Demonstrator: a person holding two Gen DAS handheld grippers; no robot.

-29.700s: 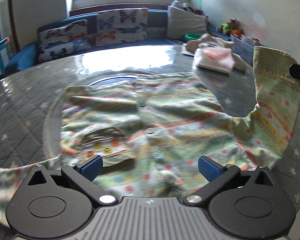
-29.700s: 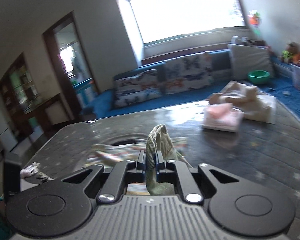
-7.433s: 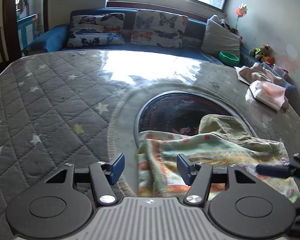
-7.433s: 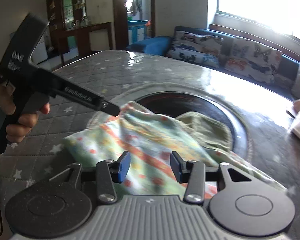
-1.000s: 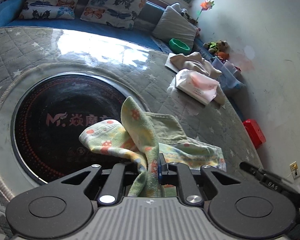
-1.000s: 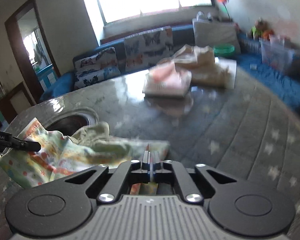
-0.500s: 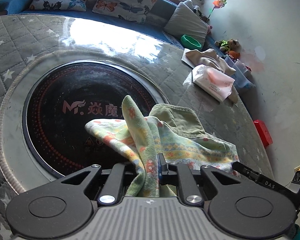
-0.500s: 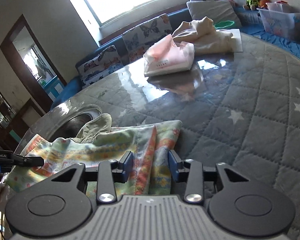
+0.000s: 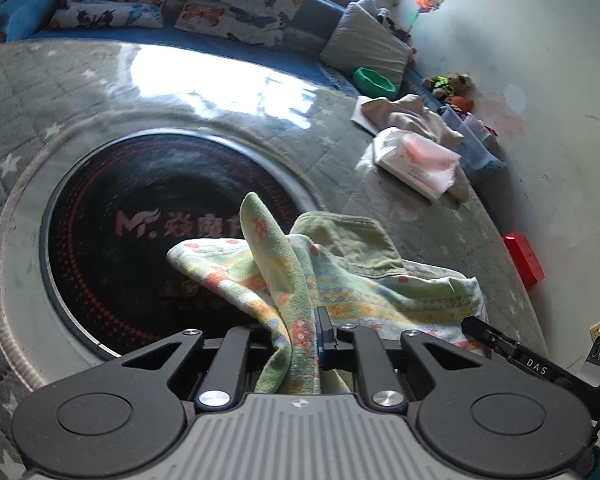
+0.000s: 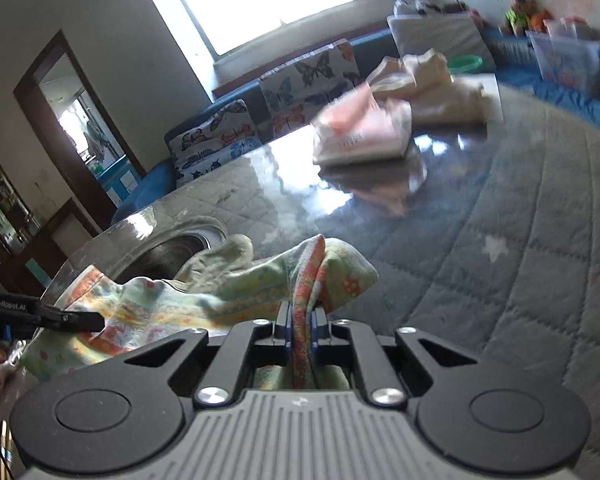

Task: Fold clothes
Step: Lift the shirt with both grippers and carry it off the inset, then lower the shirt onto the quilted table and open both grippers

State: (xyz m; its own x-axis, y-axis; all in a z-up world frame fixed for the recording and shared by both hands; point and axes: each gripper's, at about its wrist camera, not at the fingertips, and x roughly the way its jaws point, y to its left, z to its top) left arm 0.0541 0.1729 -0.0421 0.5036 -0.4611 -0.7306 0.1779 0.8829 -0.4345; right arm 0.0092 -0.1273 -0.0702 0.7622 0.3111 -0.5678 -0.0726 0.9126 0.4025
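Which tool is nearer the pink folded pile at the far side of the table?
Right, as far as the views show. The right tool grips the garment at the edge toward the pink pile; the left tool grips it over the dark disc, farther off.

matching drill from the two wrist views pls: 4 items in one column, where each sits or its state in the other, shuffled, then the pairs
1. floral garment
2. pink folded cloth
3. green bowl
4. red box

A. on the sofa by the grey cushion
B. on the floor by the wall
C. pinched at both ends by the left gripper and right gripper
D. far side of the table, beside beige clothes

Pairs: 1-C, 2-D, 3-A, 4-B
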